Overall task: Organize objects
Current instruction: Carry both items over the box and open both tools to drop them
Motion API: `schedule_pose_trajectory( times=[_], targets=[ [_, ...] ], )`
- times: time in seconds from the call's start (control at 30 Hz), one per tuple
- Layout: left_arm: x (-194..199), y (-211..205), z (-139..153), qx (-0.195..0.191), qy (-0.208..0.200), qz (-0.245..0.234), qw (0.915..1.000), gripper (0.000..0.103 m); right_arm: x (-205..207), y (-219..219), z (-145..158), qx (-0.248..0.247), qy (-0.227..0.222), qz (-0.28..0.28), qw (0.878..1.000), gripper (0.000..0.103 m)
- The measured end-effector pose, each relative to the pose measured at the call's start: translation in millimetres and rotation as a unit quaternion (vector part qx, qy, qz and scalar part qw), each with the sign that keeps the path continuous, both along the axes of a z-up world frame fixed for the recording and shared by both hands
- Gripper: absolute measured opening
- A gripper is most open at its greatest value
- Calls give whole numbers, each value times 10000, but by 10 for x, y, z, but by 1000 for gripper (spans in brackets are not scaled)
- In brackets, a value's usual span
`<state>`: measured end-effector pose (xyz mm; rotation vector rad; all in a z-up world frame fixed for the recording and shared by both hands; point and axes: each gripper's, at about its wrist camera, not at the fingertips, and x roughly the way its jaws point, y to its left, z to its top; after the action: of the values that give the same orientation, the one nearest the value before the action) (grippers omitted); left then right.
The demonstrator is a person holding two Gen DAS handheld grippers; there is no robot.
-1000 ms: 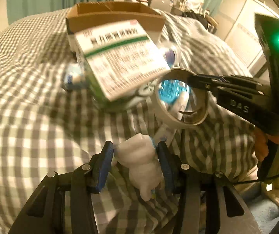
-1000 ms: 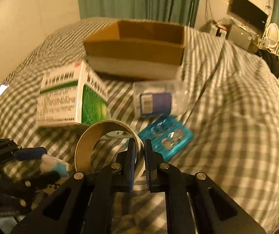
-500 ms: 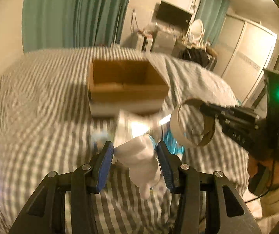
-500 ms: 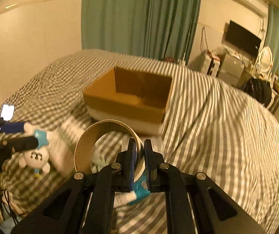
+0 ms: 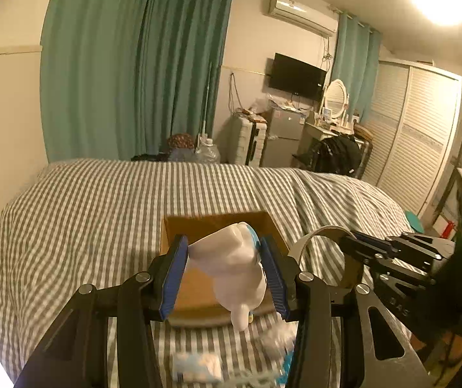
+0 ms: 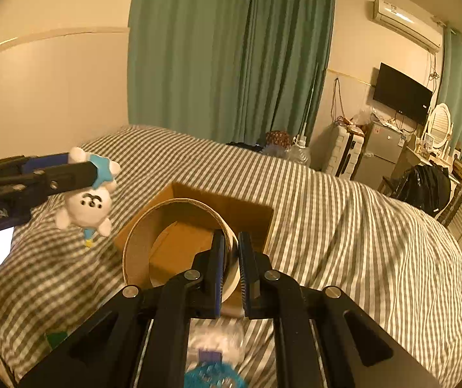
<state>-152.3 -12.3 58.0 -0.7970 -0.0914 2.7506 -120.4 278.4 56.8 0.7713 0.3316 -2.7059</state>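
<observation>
Both claws risen over box [image 5: 198, 226]; toy [image 5: 231, 268], tape [image 6: 153, 226] gripped.

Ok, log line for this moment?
left gripper: shut on plush toy | right gripper: shut on tape roll | both above cardboard box

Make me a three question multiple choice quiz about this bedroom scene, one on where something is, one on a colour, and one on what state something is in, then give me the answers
1. Where does the cardboard box sit?
A. on the striped bed
B. on the floor
C. on the dresser

2. What colour are the curtains?
A. red
B. teal green
C. white

3. What is the left gripper doing?
A. hanging open with nothing in it
B. shut on the tape roll
C. shut on the plush toy

Answers:
1. A, the bedcover surrounds the box on all sides.
2. B, the long drapes behind the bed are teal green.
3. C, the white plush toy is squeezed between its blue pads, while the right gripper clamps the tape roll.
</observation>
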Motion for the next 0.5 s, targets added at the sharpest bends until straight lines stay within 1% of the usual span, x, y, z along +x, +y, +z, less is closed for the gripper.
schedule_pose_trajectory(
  times=[0.13,0.27,0.37,0.5],
  targets=[
    [-398,105,-66,-119,-88,70,9999,47,-321,-25,17,-24,11,-39,10000,8],
    [-791,249,-260,-336,-204,76,9992,47,-631,-66,-33,-13,-57,-45,10000,8],
    [-1033,343,-433,-432,-345,85,9984,47,-853,-115,-142,42,-171,-37,9998,8],
    [-1255,426,-700,-540,-552,58,9970,47,-1158,-130,-359,86,-388,-51,9992,8]
  ],
)
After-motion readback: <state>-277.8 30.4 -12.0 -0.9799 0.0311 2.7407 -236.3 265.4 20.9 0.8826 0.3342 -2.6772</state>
